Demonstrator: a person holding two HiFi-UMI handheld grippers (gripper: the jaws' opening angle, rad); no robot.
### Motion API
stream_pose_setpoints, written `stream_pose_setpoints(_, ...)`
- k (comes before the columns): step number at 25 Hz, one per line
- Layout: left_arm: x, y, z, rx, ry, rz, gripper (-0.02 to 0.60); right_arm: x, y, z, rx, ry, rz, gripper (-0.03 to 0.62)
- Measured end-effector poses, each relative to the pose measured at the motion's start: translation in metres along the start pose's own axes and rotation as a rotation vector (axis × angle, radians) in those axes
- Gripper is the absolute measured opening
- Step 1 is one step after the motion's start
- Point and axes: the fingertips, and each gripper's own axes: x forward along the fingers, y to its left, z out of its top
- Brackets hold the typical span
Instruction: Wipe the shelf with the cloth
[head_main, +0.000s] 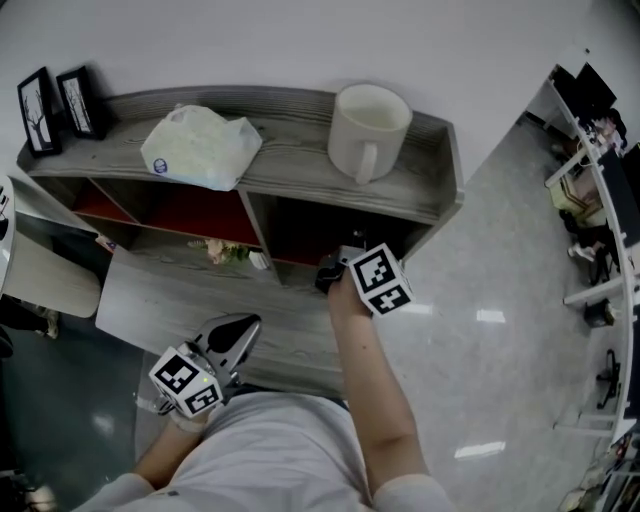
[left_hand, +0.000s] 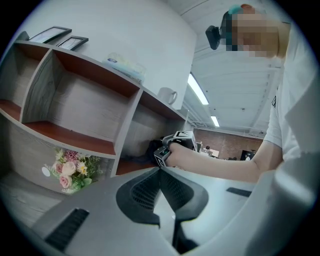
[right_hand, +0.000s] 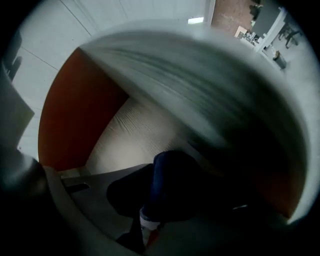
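Note:
The grey wooden shelf (head_main: 292, 152) has red-lined compartments. My right gripper (head_main: 331, 273) reaches into the lower right compartment, its marker cube just outside the opening. In the right gripper view the jaws (right_hand: 146, 219) are shut on a dark blue cloth (right_hand: 172, 182), bunched in front of the pale back panel (right_hand: 135, 135). My left gripper (head_main: 240, 336) hangs low near the person's body, shut and empty. In the left gripper view its jaws (left_hand: 160, 172) point towards the right gripper (left_hand: 176, 144) and the dark cloth (left_hand: 152, 150).
On the shelf top stand a white mug (head_main: 367, 130), a white plastic bag (head_main: 200, 146) and two picture frames (head_main: 60, 104). A small bunch of flowers (head_main: 224, 250) lies on the lower ledge left of the divider. A pale seat (head_main: 50, 278) sits at the far left.

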Motion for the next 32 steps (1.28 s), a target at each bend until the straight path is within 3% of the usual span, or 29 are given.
stream_pose_setpoints(9, -0.021, 0.025, 0.004, -0.017, -0.024, 0.064, 0.015, 0.034, 0.051, -0.028, -0.020, 0.031, 0.117, 0.054)
stream_pose_setpoints(14, -0.030, 0.034, 0.006, -0.026, -0.035, 0.092, 0.015, 0.044, 0.095, -0.069, -0.070, 0.149, 0.254, 0.054)
stream_pose_setpoints(18, -0.036, 0.039, 0.005, -0.035, -0.040, 0.109, 0.015, 0.049, 0.109, -0.101, -0.111, 0.263, 0.306, 0.054)
stream_pose_setpoints(27, -0.037, 0.042, 0.005, -0.041, -0.049, 0.118, 0.015, 0.052, 0.080, -0.148, -0.205, 0.417, 0.215, 0.054)
stream_pose_setpoints(32, -0.034, 0.042, 0.005, -0.043, -0.047, 0.112, 0.015, 0.050, 0.053, -0.145, -0.152, 0.424, 0.148, 0.054)
